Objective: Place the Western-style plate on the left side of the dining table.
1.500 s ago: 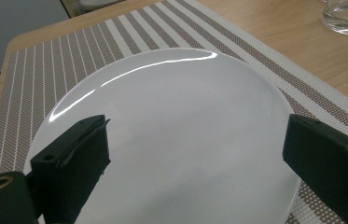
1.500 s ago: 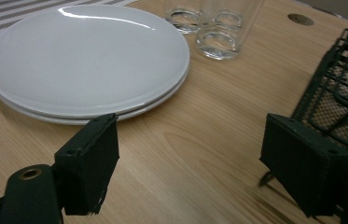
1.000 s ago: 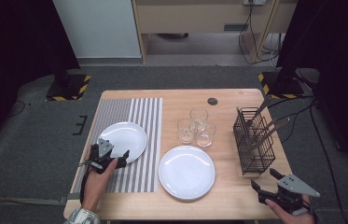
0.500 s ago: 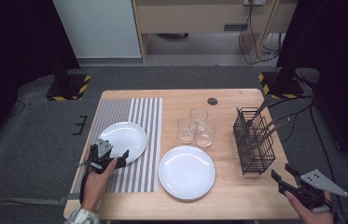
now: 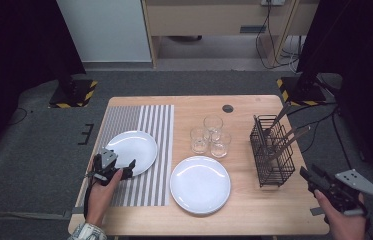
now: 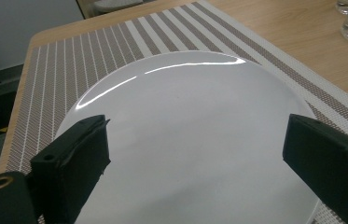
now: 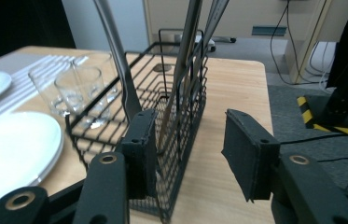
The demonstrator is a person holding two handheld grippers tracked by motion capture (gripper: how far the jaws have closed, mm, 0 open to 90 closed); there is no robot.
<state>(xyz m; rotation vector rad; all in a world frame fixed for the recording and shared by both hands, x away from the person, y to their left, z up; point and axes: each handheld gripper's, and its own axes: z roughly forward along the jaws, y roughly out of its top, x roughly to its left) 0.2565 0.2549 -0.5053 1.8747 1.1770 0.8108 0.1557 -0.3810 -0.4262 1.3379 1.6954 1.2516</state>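
High view: wooden table (image 5: 254, 210), striped mat (image 5: 146, 122) at its left bearing a white plate (image 5: 134, 150). My left gripper (image 5: 116, 170) hovers over that plate's near rim, jaws wide, gripping nothing. My right gripper (image 5: 316, 181), just beside the wire basket (image 5: 272, 155), has been closing, jaws half apart, nothing between.

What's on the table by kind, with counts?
White plates: 2, one on the striped placemat at, one on bare wood at
Clear glasses: 3, clustered at
Black wire caddy: 1
Utensils standing in the caddy: about 3; exact count hard to tell
Striped placemat: 1
Total: about 10
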